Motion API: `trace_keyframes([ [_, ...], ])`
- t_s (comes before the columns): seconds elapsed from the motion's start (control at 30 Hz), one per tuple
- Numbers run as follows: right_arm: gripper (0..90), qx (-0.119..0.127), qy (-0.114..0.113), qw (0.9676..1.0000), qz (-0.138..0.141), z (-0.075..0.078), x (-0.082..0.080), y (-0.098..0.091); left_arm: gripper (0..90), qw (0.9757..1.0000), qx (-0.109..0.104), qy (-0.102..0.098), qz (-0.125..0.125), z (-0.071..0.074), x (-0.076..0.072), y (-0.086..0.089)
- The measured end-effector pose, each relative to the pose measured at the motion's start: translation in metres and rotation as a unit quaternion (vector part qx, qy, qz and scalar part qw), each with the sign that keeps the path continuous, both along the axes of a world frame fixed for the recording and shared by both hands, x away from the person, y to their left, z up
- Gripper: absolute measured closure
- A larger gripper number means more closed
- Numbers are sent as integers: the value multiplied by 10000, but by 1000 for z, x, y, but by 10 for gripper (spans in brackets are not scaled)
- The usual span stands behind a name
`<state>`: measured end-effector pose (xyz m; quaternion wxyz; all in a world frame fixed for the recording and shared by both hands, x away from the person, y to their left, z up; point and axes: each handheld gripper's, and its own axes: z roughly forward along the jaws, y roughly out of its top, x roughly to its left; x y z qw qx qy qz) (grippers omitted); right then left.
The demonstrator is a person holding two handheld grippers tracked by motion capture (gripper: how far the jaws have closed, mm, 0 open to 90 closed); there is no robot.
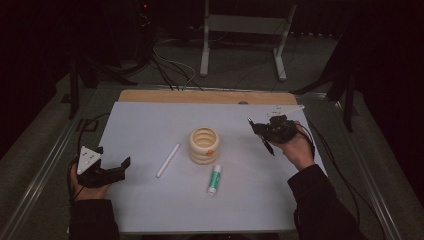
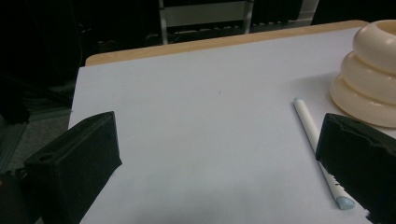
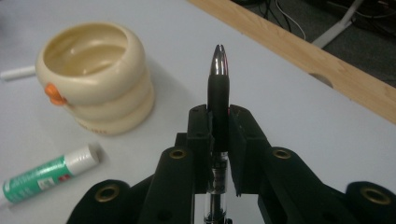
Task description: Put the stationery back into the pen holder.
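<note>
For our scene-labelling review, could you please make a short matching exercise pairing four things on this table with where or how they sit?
Things:
1. black pen
2. white marker
3. glue stick
4. ringed cream holder

Places or states:
A. stands upright mid-table
B. lies left of the holder
C. clamped in the right gripper
D. lies in front of the holder, green label

Pairs: 1-C, 2-B, 3-D, 4-A

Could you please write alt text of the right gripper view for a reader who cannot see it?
Black tongs are shut on a black pen with a silver tip, above a white table sheet. To the left stand a cream ribbed ring-shaped holder and a green-and-white glue stick.
</note>
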<state>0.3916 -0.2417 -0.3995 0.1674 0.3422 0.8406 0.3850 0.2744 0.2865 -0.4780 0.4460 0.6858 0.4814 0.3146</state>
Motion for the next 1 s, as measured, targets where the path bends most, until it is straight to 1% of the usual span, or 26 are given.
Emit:
trace_keyframes([
  [0.1, 803, 106, -32, 9999, -22, 2, 2, 4, 1, 10000, -3, -2, -1, 0, 0, 0],
  [0.33, 803, 149, -61, 9998, 68, 8, 5, 17, 1, 10000, -9, -11, -10, 0, 0, 0],
  [0.43, 803, 182, -106, 9997, 91, 10, 6, 22, 1, 10000, -12, -14, -12, 0, 0, 0],
  [0.77, 803, 361, -272, 9989, 135, 21, 11, 40, 1, 10000, -31, -32, -33, 0, 0, 0],
  [0.93, 803, 470, -304, 9983, 171, 23, 14, 46, 1, 9999, -90, -68, -44, 1, -1, 1],
  [1.0, 803, 503, -319, 9981, 155, 24, 15, 48, 0, 9999, -71, -71, -47, 1, -1, 1],
])
